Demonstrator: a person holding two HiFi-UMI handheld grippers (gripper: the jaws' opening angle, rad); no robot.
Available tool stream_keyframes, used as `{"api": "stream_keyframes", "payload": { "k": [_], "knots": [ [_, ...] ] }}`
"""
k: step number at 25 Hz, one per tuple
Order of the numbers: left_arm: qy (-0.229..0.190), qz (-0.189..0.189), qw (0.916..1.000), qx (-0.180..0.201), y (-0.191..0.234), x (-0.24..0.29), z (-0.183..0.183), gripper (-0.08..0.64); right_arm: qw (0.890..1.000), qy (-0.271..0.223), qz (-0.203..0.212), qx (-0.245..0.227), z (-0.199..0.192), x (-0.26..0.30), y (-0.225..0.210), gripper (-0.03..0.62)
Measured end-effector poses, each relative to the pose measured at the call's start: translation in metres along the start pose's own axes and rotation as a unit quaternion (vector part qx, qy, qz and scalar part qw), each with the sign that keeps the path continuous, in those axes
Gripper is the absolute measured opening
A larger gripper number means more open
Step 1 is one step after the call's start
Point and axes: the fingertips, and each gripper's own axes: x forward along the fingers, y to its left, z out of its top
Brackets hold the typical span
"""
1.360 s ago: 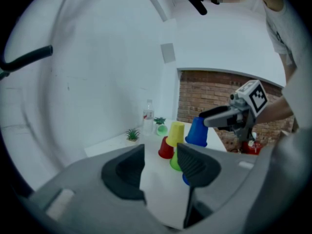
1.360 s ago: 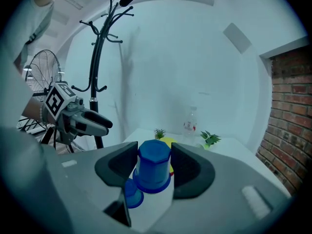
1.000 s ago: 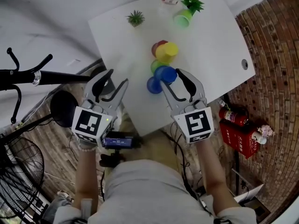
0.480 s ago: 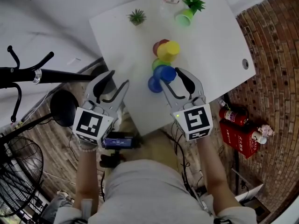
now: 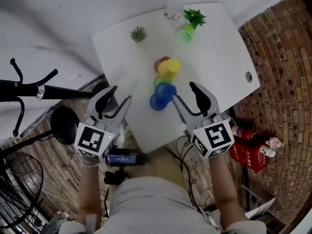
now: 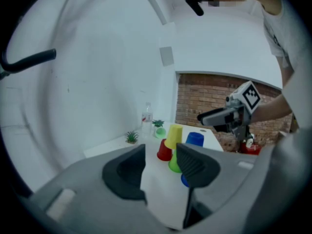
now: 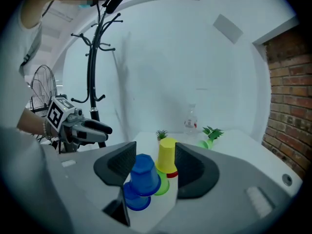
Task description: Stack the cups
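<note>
Worktop point(image 5: 219, 48): white, corner pointing toward the person, cups grouped mid-surface.

Left tongs point(image 5: 121, 94): off the near left edge of the worktop, spread, nothing between the pads, well apart from the cups.

Right tongs point(image 5: 184, 91): over the near right part of the worktop. They had just been opening and stood wide, with nothing between the pads. The nearest cup was just to their left.

Cup cluster, all upside down: yellow cup point(image 5: 169, 68) sat on the red cup point(image 5: 159, 63) at the far end. A green cup point(image 5: 160, 80) stood in the middle. Nearest, one blue cup point(image 5: 167, 90) leaned tilted on a second blue cup point(image 5: 157, 102).

Stray green cup point(image 5: 185, 33): on its side at the far edge, beside a small plant point(image 5: 194, 17), well apart from the cluster.

Handling, as judged: thin plastic cups, light and smooth, with walls likely to flex under a hard squeeze. They tapered, so a pinch near the closed end could slide off. Better to take the side wall nearer the wide rim, lightly. The tilted blue one looked easy to knock. Stacked cups may cling together when lifted.
</note>
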Motion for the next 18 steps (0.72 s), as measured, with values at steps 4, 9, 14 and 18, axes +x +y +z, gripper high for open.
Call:
{"api": "stream_keyframes", "payload": {
  "k": [4, 9, 14, 18],
  "knots": [
    [-0.013, -0.003, 0.9998, 0.012, 0.005, 0.011, 0.019, 0.167, 0.999, -0.006, -0.02, 0.028, 0.001, -0.008, -0.029, 0.235],
    [-0.008, -0.058, 0.9977, 0.035, 0.002, 0.048, 0.059, 0.133, 0.999, -0.001, -0.03, 0.041, -0.011, -0.02, -0.045, 0.235],
    [-0.004, -0.073, 0.9965, 0.041, 0.003, 0.083, 0.088, 0.141, 0.997, 0.01, -0.048, 0.057, -0.025, -0.028, -0.076, 0.235],
    [-0.002, -0.064, 0.9972, 0.038, -0.001, 0.099, 0.09, 0.143, 0.993, -0.007, -0.039, 0.109, -0.016, -0.021, -0.125, 0.235]
  ]
}}
